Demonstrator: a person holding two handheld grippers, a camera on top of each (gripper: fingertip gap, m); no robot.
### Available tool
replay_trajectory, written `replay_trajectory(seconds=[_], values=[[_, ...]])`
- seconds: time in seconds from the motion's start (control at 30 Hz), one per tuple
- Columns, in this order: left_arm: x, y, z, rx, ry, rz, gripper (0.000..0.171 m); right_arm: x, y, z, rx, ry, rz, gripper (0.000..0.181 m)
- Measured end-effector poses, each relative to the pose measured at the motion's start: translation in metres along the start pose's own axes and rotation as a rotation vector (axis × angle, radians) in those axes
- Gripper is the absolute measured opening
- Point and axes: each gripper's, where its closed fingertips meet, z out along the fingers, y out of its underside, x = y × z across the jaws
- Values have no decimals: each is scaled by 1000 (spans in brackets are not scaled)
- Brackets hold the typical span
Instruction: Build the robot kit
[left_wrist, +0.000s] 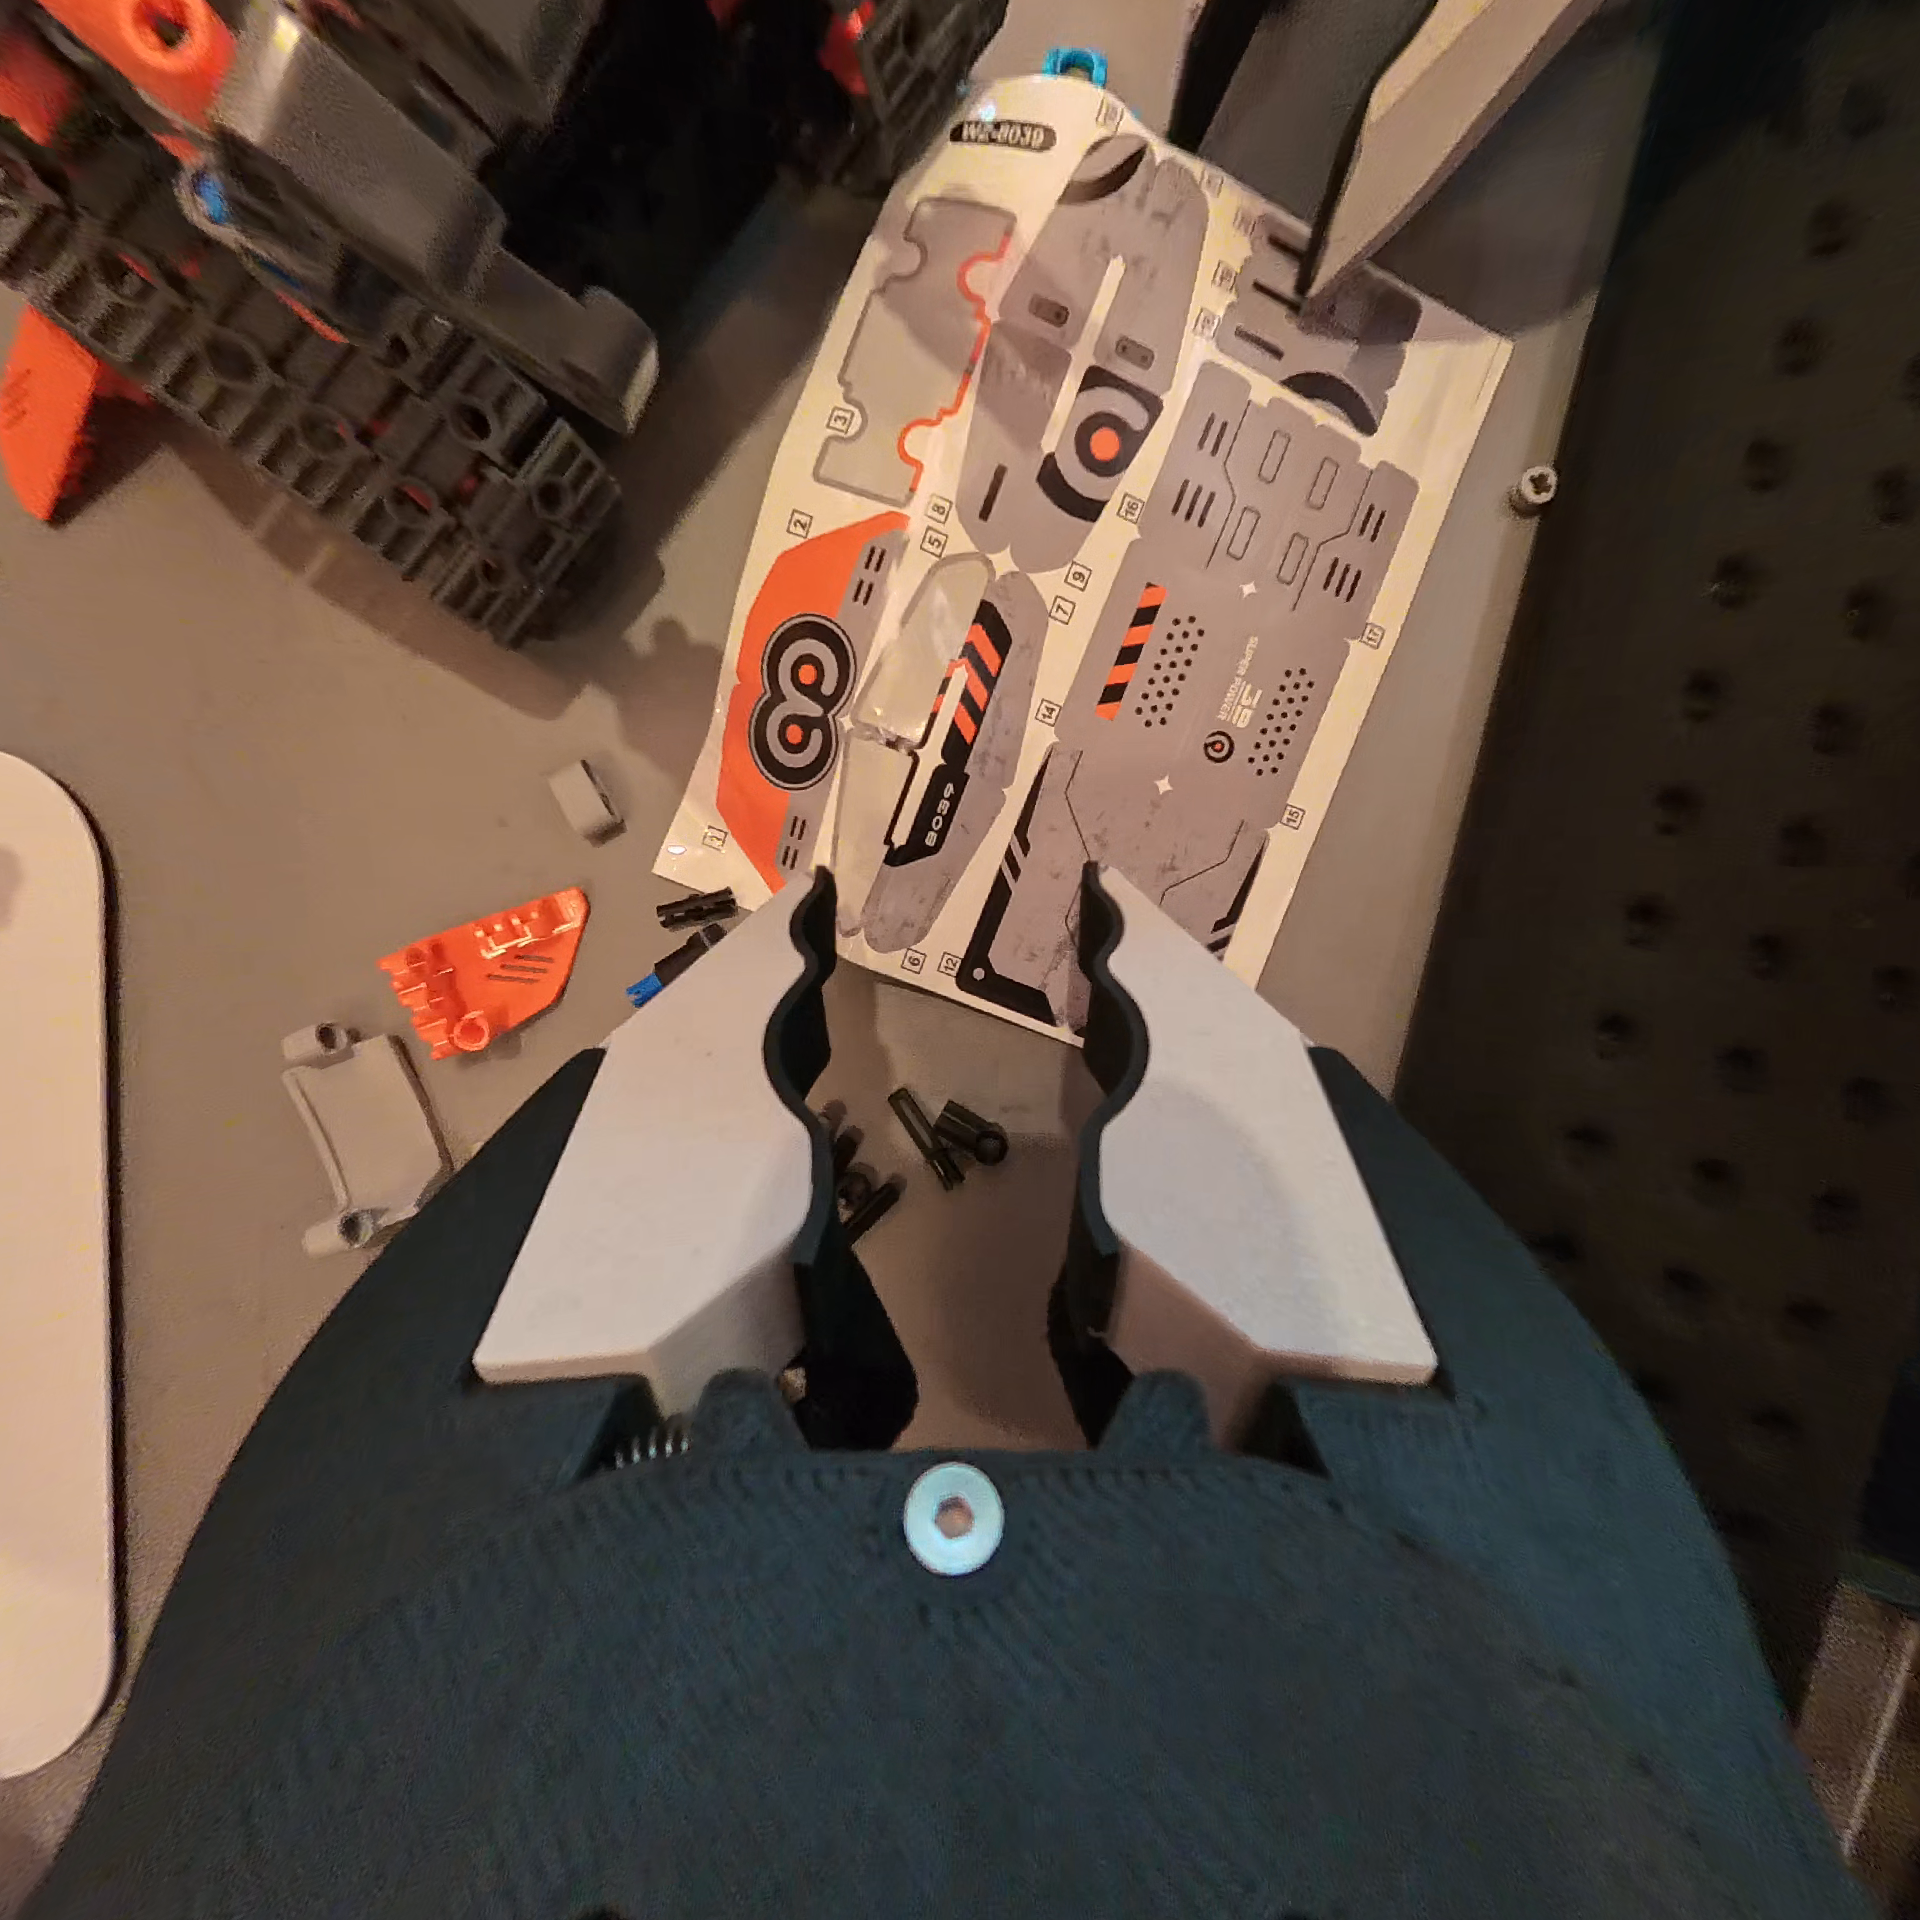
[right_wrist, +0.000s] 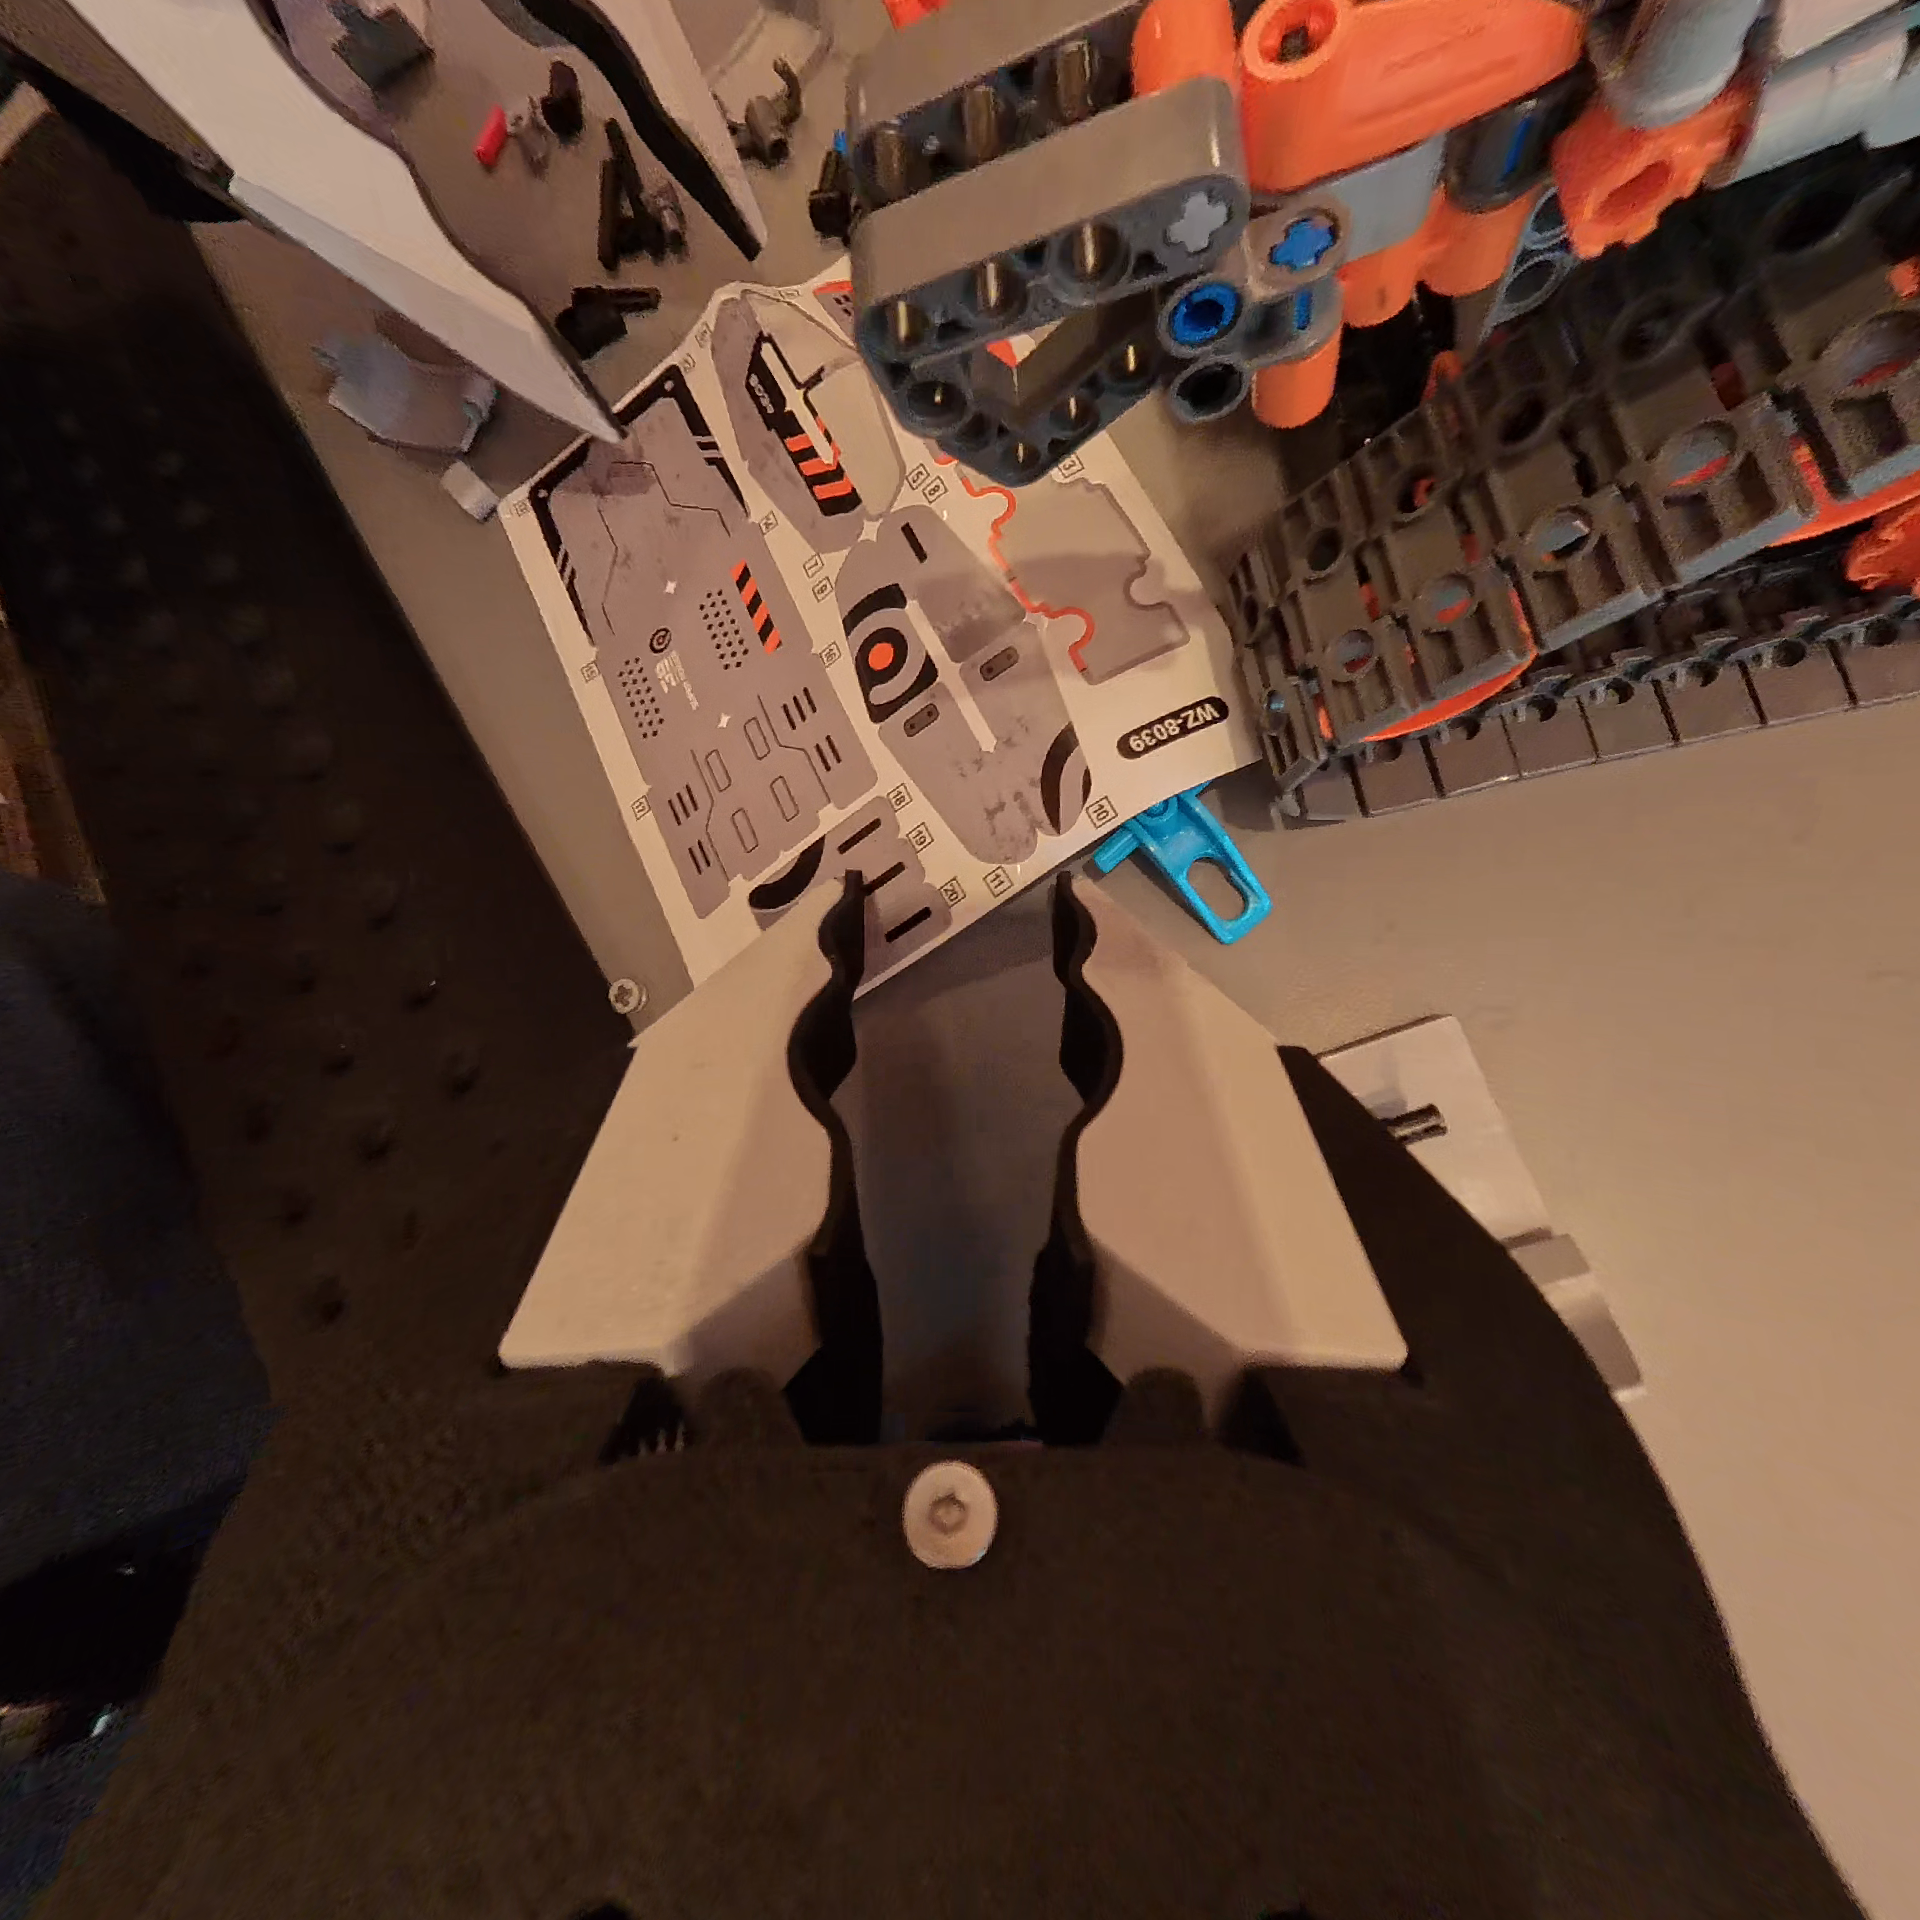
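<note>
A sticker sheet (left_wrist: 1195, 623) with grey, black and orange decals lies flat on the grey table. My left gripper (left_wrist: 954, 883) is open and empty, its fingertips over the sheet's near edge. My right gripper (right_wrist: 956, 883) is open and empty, its fingertips at the opposite edge of the same sheet (right_wrist: 727, 644). Each gripper shows in the other's view: a right gripper finger (left_wrist: 1382, 208) points down onto the sheet's far corner, and a left gripper finger (right_wrist: 416, 260) reaches the sheet's corner.
A grey, black and orange tracked brick model (left_wrist: 312, 312) (right_wrist: 1558, 520) stands beside the sheet. Loose parts lie near: an orange panel (left_wrist: 488, 966), a grey panel (left_wrist: 364, 1132), black pins (left_wrist: 935, 1132), a blue connector (right_wrist: 1195, 862). A black perforated mat (left_wrist: 1714, 831) borders the table. The tips of one gripper are about 15 centimeters away from the tips of the other.
</note>
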Motion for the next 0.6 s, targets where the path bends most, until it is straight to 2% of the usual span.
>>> replay_trajectory(seconds=[0.13, 0.2, 0.3, 0.6], values=[[1, 8, 8, -10, 6, -8, 45, -1, -4, 7, -6, -7, 13, 28], [-2, 14, 11, -37, -32, 5, 42, -7, -6, 11, 0, -39, 7, 16], [1, 10, 11, -12, -42, 19, 40, -14, -19, 6, 71, -70, -14, 0], [-11, 0, -16, 105, -128, -33, 51, -28, -35, -26, 248, -66, -124, 0]])
